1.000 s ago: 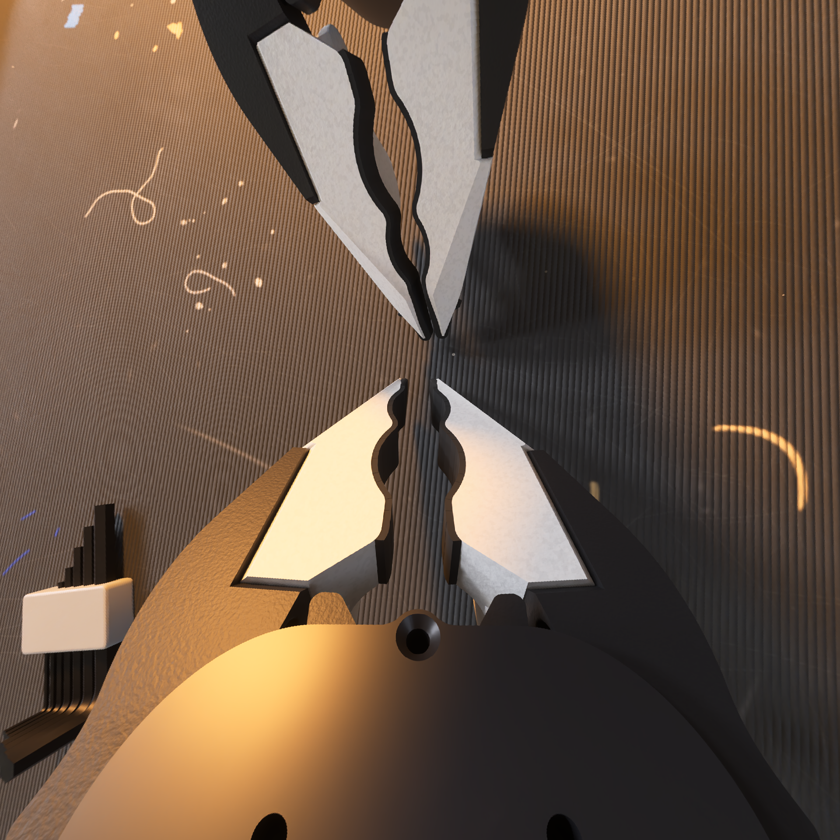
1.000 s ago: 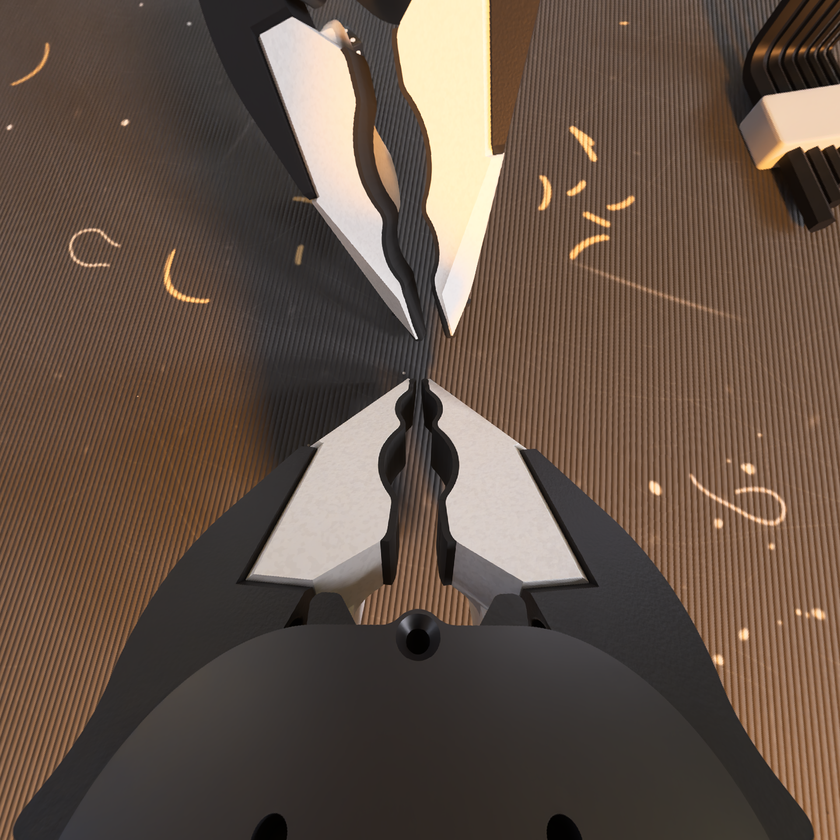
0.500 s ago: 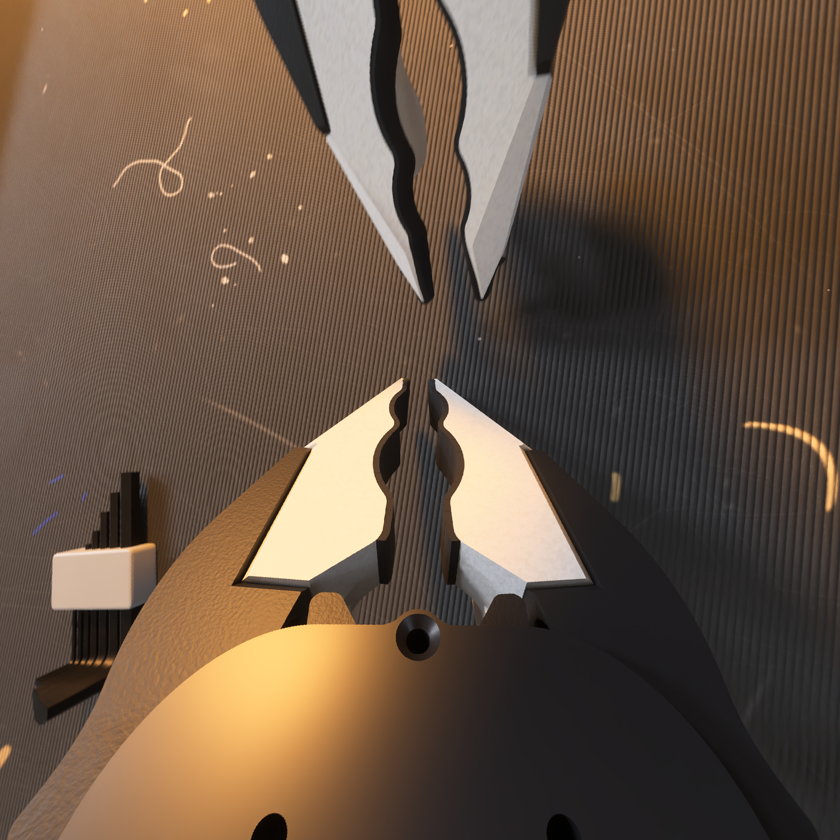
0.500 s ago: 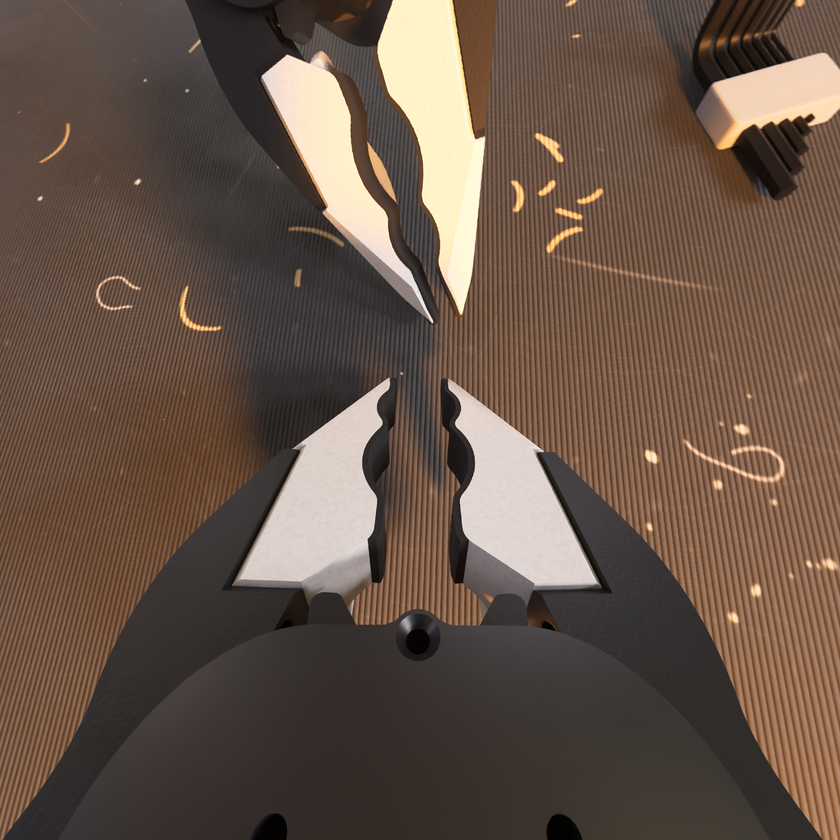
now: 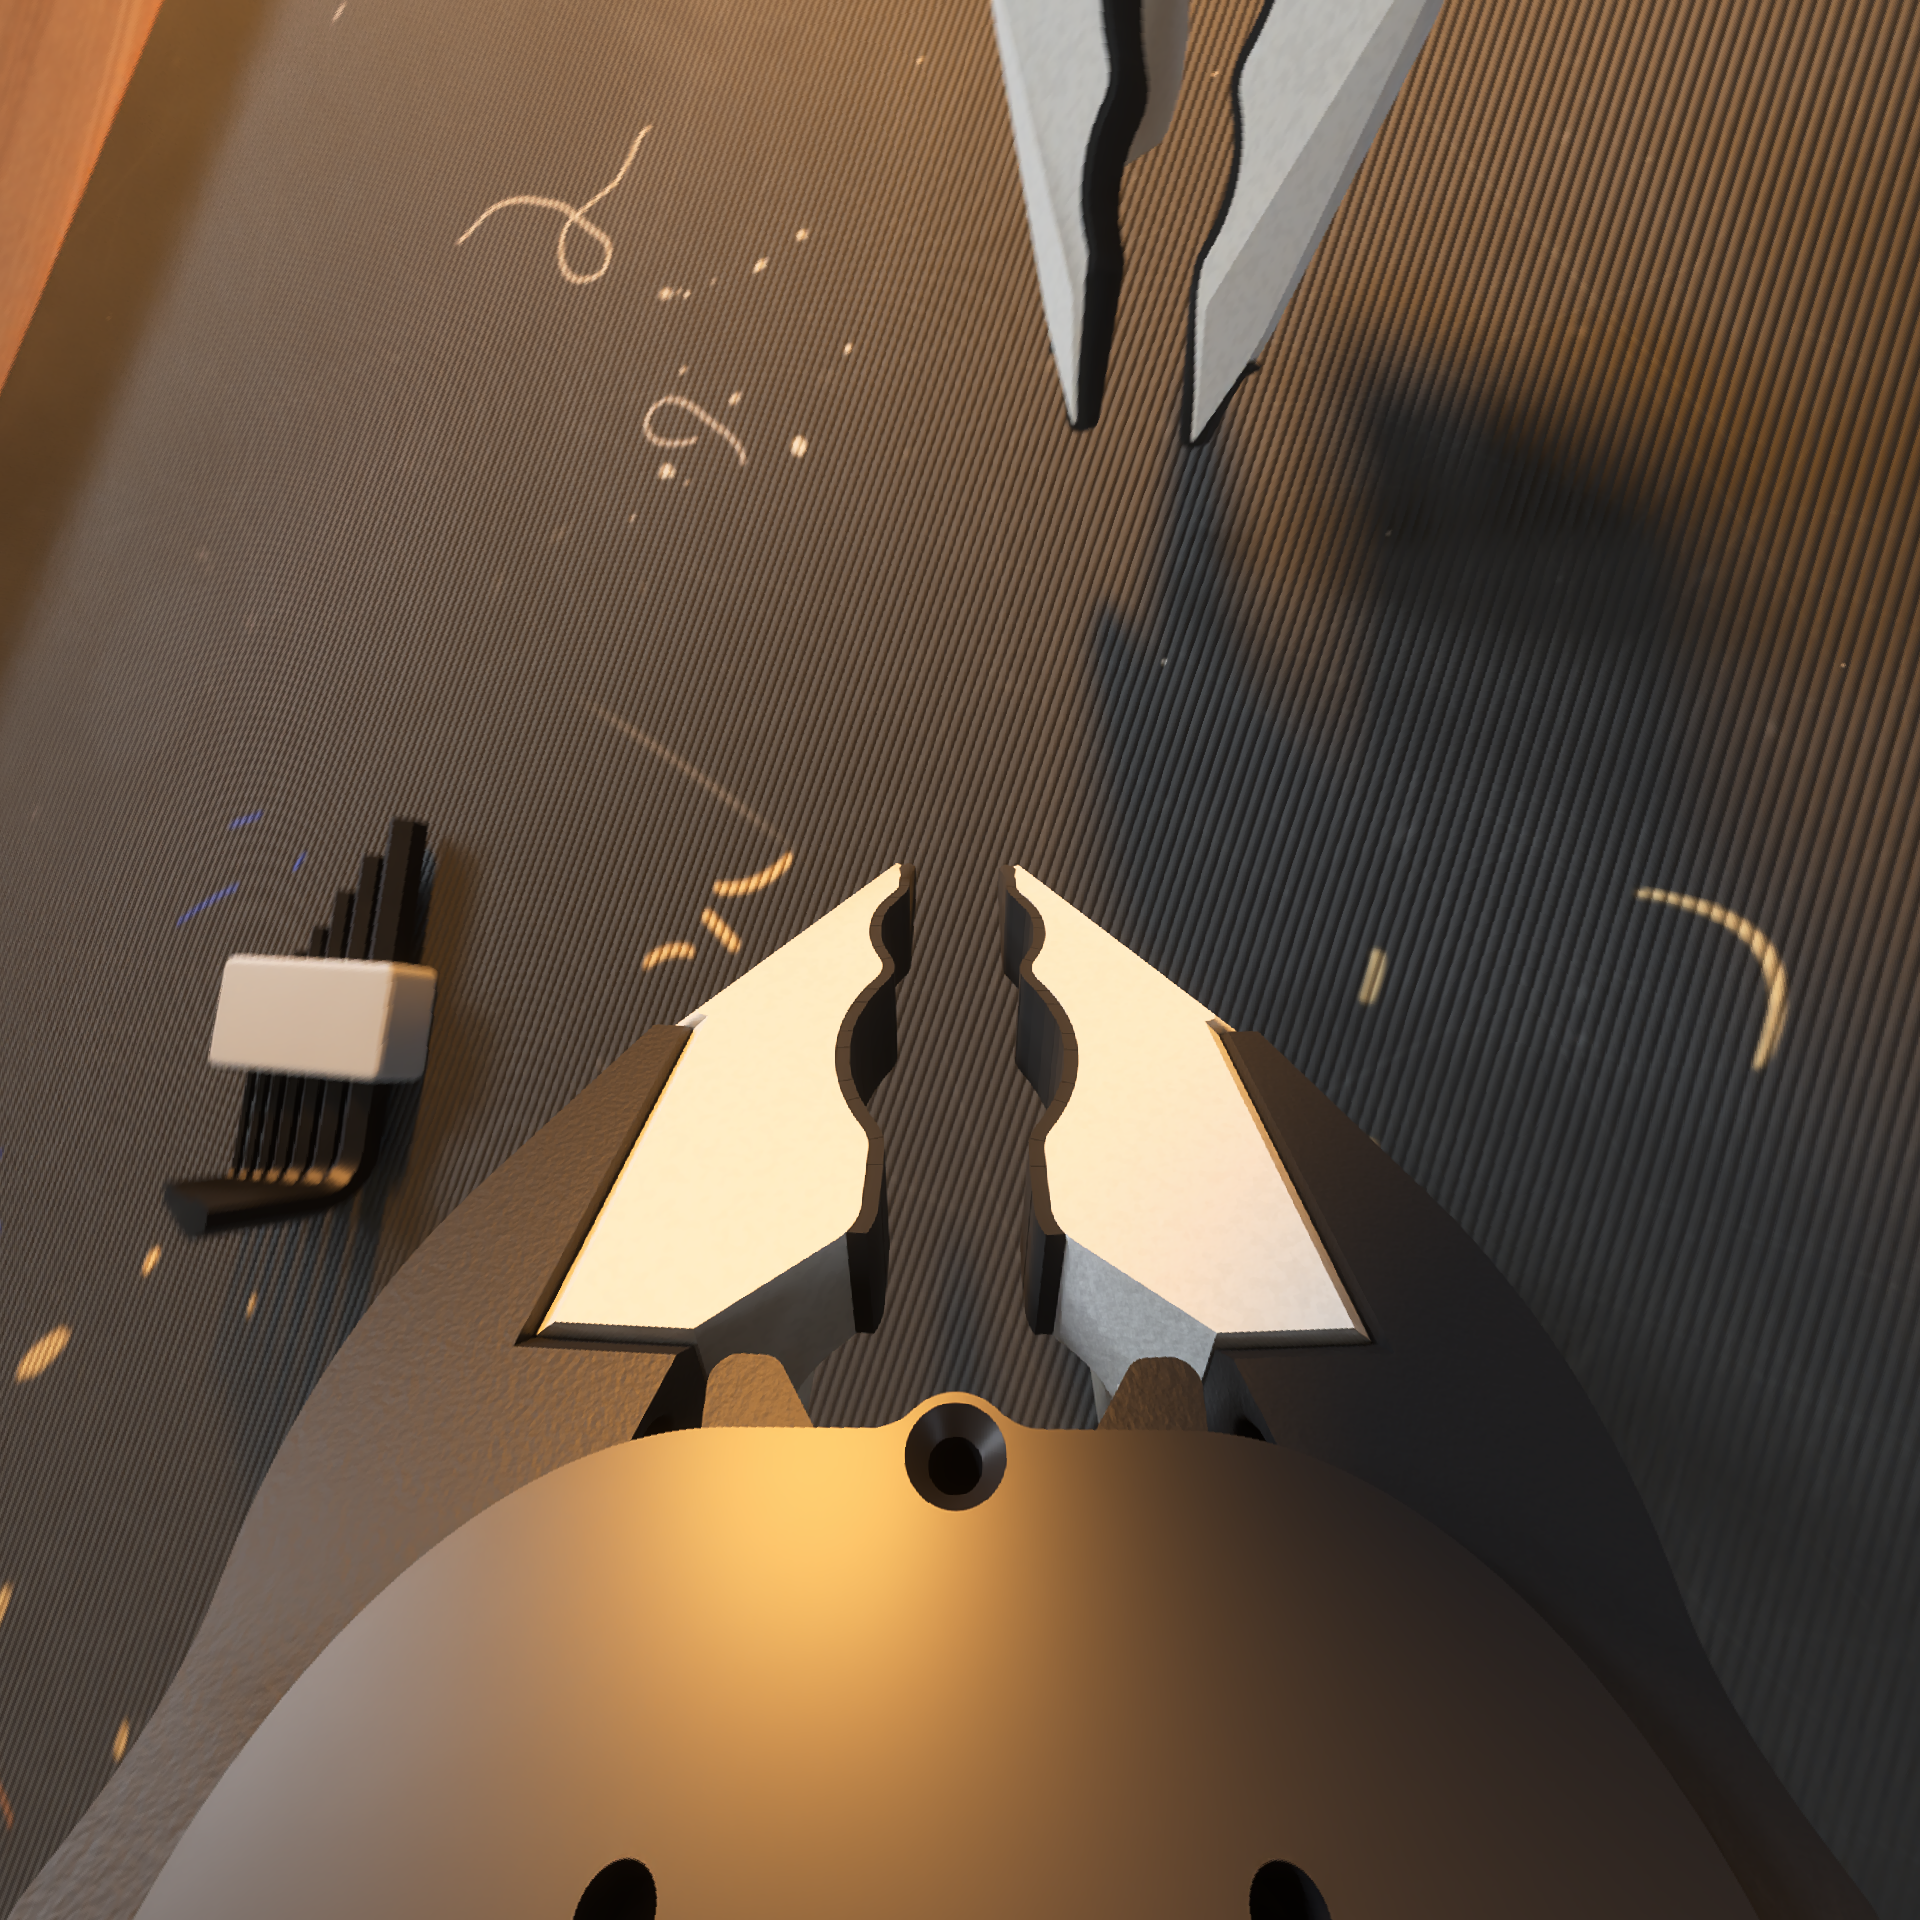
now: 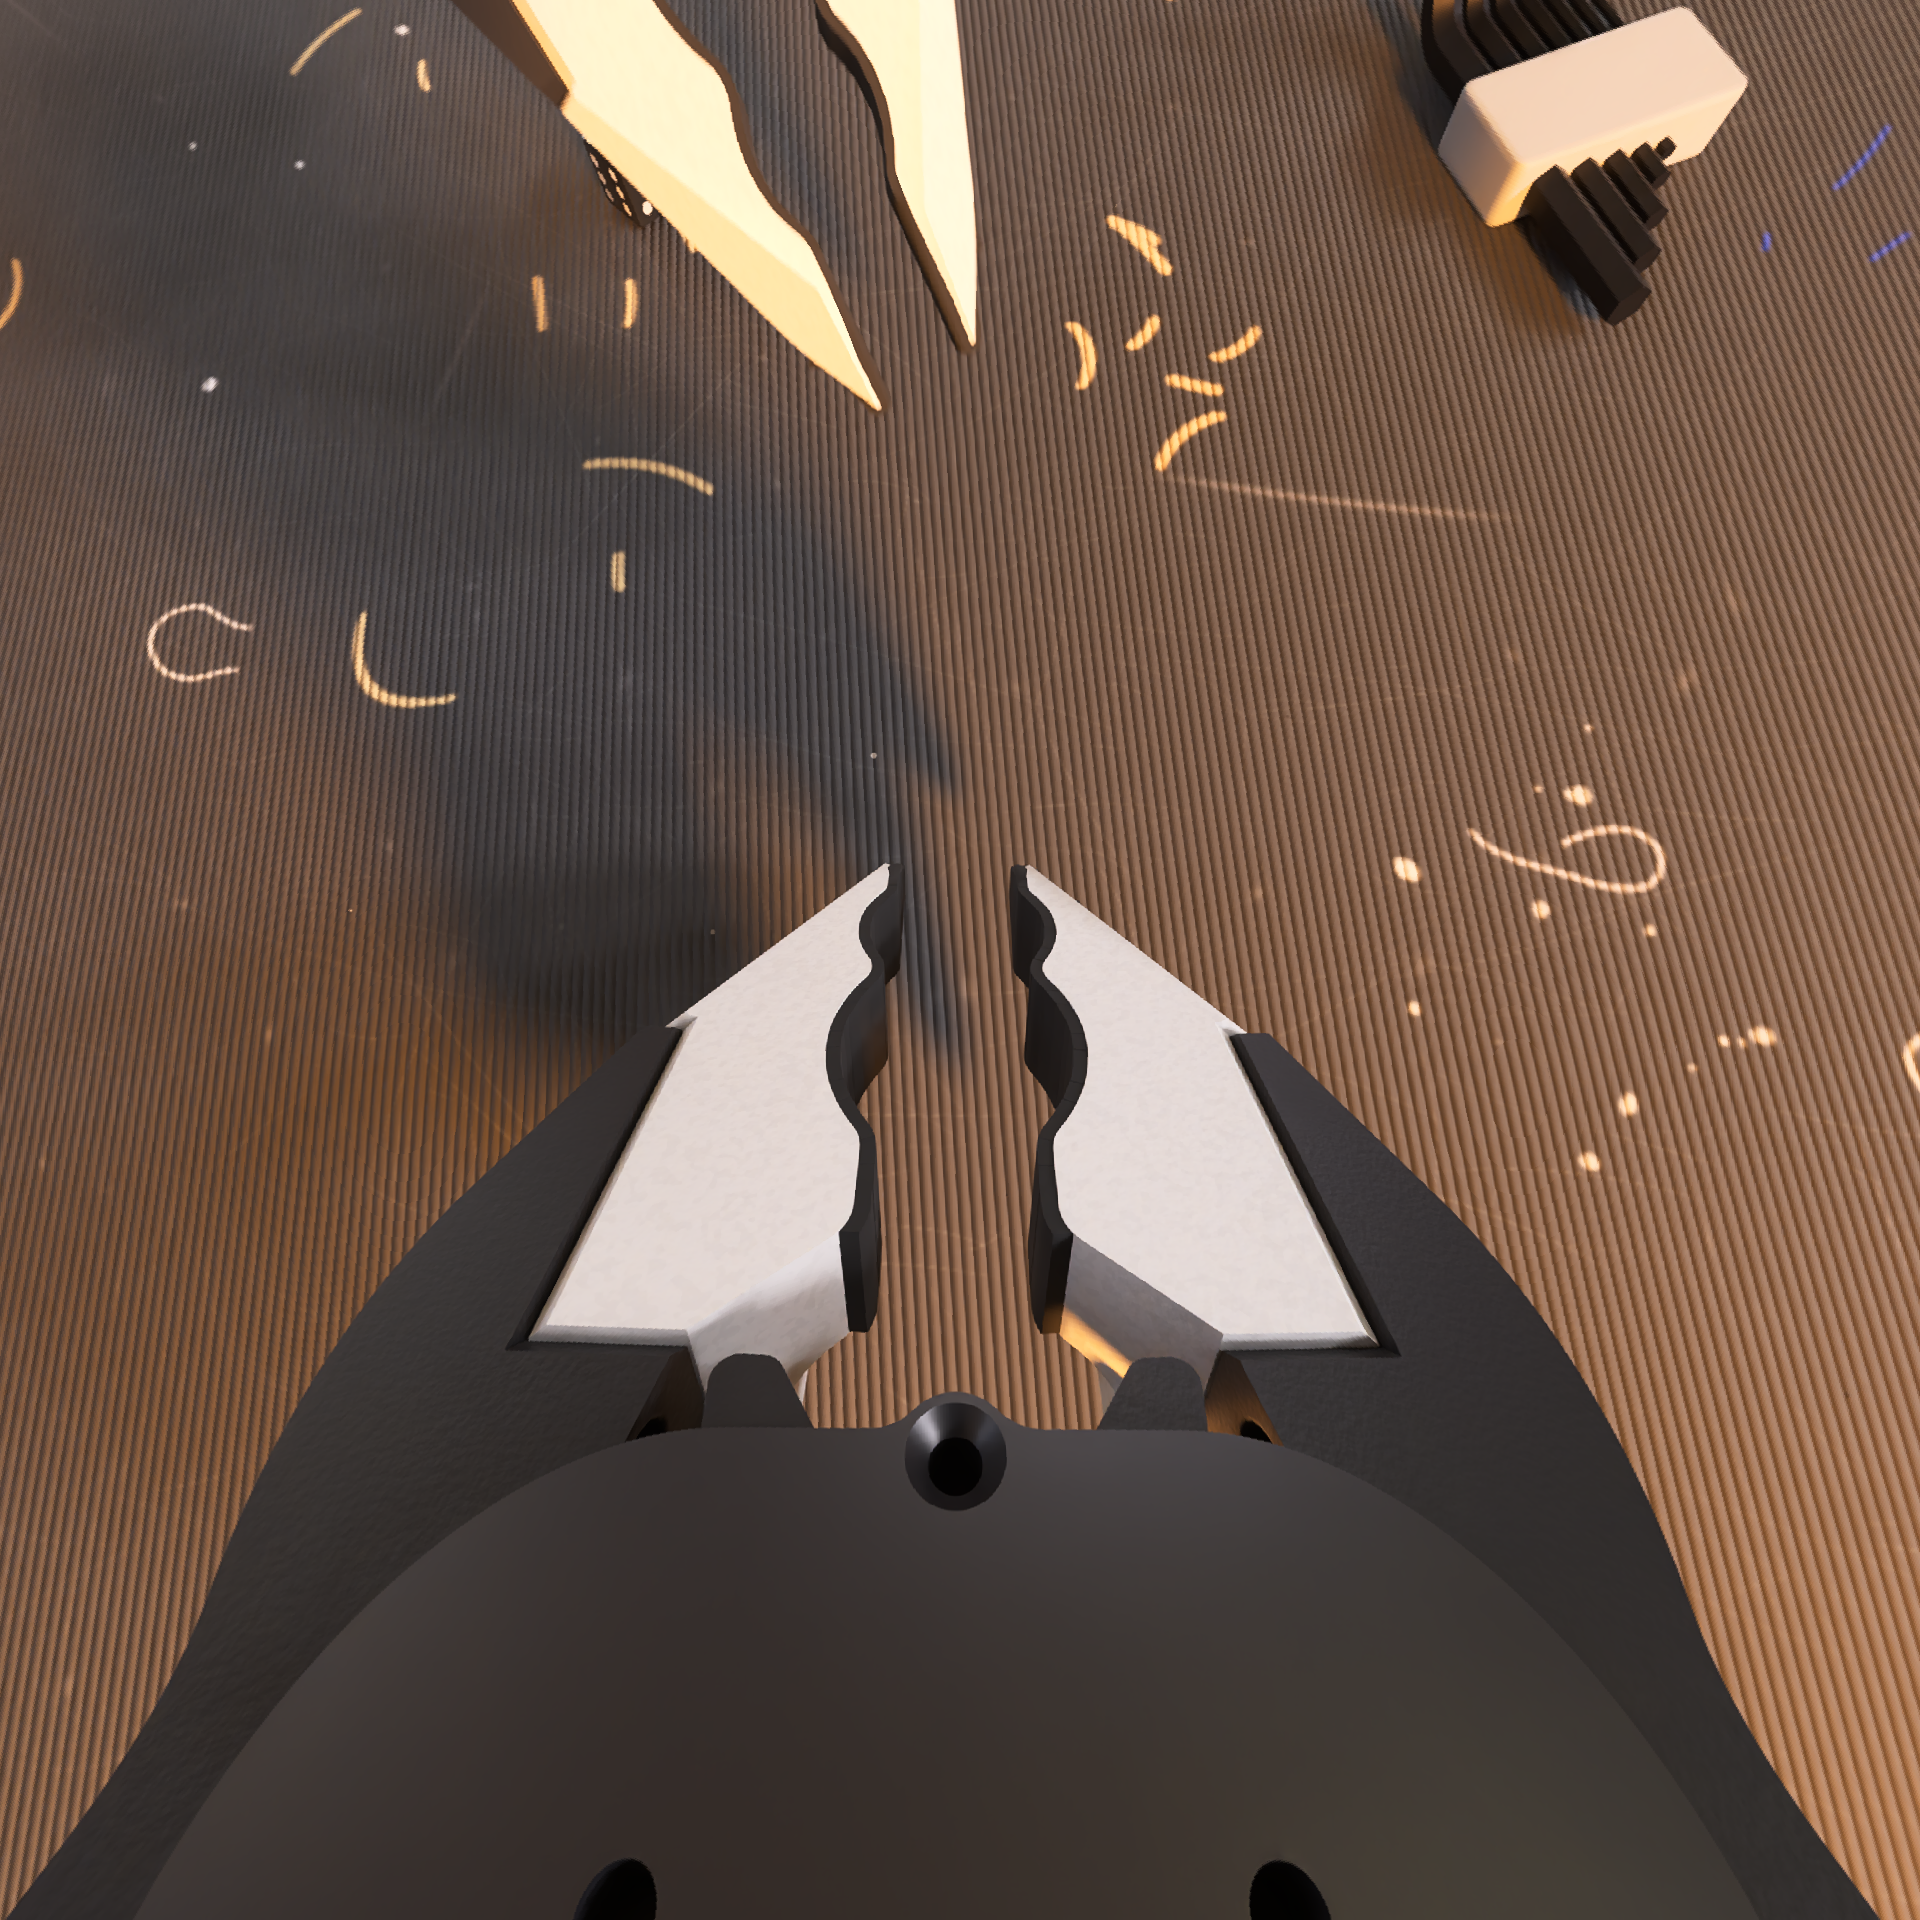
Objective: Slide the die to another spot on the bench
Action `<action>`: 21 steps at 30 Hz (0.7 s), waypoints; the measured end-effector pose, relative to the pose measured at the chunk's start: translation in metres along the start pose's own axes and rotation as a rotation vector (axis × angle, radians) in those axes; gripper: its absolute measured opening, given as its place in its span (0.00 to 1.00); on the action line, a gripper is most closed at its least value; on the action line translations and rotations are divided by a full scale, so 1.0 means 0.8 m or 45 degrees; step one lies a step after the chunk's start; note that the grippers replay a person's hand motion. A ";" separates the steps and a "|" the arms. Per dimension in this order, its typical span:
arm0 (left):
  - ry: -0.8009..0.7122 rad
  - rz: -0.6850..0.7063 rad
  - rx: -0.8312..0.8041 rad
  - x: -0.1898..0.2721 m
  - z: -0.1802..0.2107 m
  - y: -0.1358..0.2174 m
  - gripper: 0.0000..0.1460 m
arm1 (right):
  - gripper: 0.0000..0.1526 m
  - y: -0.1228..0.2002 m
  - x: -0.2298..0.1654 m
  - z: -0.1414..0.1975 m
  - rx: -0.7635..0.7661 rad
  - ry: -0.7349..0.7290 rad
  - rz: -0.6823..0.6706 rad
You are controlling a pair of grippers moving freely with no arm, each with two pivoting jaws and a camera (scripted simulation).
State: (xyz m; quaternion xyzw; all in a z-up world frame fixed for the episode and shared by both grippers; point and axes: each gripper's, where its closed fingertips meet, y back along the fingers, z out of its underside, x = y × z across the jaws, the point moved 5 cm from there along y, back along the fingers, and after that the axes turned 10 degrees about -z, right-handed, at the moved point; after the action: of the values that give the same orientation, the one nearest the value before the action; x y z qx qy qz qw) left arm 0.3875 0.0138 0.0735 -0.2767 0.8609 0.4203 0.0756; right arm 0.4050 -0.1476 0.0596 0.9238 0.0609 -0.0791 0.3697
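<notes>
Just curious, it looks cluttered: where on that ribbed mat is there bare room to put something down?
Bare: the ribbed dark mat between the left gripper and right gripper. Crowded: around the black hex keys in a white holder and the golden shavings.

Between the two facing grippers a stretch of ribbed table (image 6: 1351, 665) lies bare, wide enough for either to pass forward. The left gripper (image 5: 956, 873) and right gripper (image 6: 954, 871) each have parted fingers with nothing between them. In the left wrist view, a hex-key set (image 5: 312, 1049) lies near left, well apart from the fingers. In the right wrist view, a small dark die (image 6: 615, 187) sits far left, partly hidden behind the other gripper's finger.
</notes>
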 end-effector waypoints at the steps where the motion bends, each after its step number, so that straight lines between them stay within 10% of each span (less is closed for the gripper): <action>1: 0.015 -0.012 -0.009 -0.002 0.003 0.006 0.11 | 0.13 0.001 -0.001 0.000 0.003 -0.003 0.004; 21: 0.383 -0.235 -0.341 -0.024 0.117 0.121 0.27 | 0.14 -0.017 -0.019 0.003 -0.020 -0.001 0.025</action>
State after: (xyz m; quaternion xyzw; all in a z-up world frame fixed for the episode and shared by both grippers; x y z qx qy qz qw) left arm 0.3415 0.1416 0.0870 -0.4217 0.7699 0.4761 -0.0530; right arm 0.3876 -0.1407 0.0516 0.9214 0.0522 -0.0755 0.3777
